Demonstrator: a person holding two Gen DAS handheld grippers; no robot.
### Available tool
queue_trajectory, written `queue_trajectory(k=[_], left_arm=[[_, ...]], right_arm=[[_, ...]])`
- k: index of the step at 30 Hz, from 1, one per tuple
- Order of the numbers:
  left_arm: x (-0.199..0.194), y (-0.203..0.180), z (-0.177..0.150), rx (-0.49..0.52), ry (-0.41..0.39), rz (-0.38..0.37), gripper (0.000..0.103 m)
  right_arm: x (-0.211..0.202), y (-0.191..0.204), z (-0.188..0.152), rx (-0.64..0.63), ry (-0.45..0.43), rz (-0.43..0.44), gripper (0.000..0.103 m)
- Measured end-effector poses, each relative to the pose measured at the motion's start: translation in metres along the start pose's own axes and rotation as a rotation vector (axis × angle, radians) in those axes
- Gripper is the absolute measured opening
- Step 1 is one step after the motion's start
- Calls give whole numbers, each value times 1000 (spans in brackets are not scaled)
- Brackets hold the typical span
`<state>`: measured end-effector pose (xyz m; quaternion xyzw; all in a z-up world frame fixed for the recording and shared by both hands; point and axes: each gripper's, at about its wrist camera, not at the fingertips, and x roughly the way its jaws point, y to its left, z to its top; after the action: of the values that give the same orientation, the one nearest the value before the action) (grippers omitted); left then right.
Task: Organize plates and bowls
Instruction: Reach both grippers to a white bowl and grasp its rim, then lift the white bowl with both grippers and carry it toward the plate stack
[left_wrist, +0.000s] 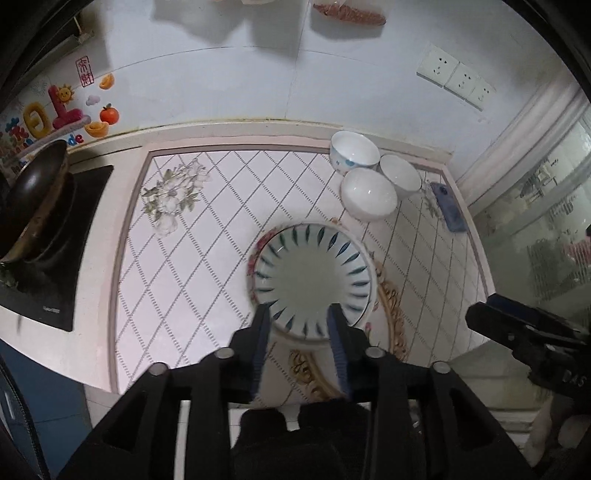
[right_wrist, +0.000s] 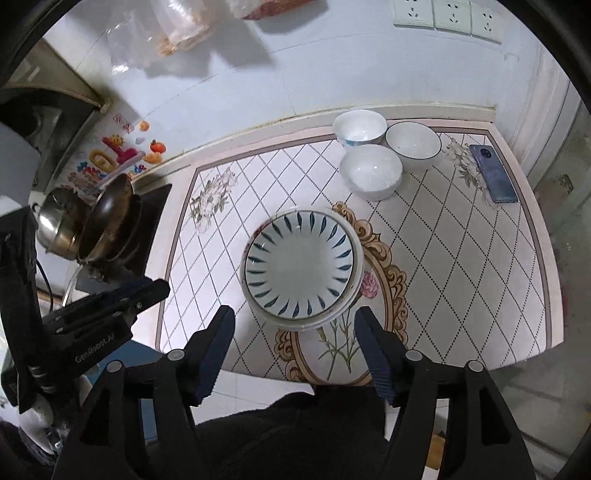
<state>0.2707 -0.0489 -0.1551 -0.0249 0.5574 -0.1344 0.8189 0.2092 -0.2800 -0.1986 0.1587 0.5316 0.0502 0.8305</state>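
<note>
A white plate with blue leaf strokes (left_wrist: 312, 280) (right_wrist: 299, 264) lies on top of a stack of plates in the middle of the patterned counter. A rose-rimmed plate (left_wrist: 252, 258) shows under it. Three white bowls (left_wrist: 368, 194) (right_wrist: 370, 170) stand close together at the back right. My left gripper (left_wrist: 301, 314) is open, its fingertips over the near rim of the top plate, holding nothing. It shows from the side in the right wrist view (right_wrist: 147, 290). My right gripper (right_wrist: 295, 317) is open and empty, just short of the stack. It shows at the right of the left wrist view (left_wrist: 480, 314).
A dark wok (left_wrist: 33, 199) (right_wrist: 107, 218) sits on a black stove at the left, with a steel pot (right_wrist: 59, 221) beside it. A blue phone (left_wrist: 448, 206) (right_wrist: 493, 173) lies at the counter's right edge. The tiled wall with sockets (right_wrist: 448, 16) closes the back.
</note>
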Motion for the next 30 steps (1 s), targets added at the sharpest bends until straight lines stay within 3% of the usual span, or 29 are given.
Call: queue_trajectory(k=[8, 14, 20, 25, 26, 28, 29, 30], left_arm=[[75, -31, 73, -85, 11, 3, 39], [171, -48, 127, -133, 116, 11, 39], [248, -59, 159, -148, 224, -8, 39], [285, -68, 171, -123, 280, -6, 38], [289, -71, 172, -114, 280, -6, 38], [295, -76, 174, -93, 280, -10, 35], [295, -78, 174, -82, 273, -10, 29], [296, -81, 174, -71, 267, -5, 19]], right_arm=[[54, -100, 71, 100, 15, -32, 73], [126, -178, 128, 208, 91, 22, 73], [187, -210, 168, 231, 152, 48, 73], [226, -219, 187, 240, 189, 62, 70], [234, -221, 190, 244, 200, 74, 67], [242, -223, 193, 247, 205, 93, 46], [248, -223, 194, 244, 207, 113, 38], [252, -223, 195, 242, 213, 119, 23]])
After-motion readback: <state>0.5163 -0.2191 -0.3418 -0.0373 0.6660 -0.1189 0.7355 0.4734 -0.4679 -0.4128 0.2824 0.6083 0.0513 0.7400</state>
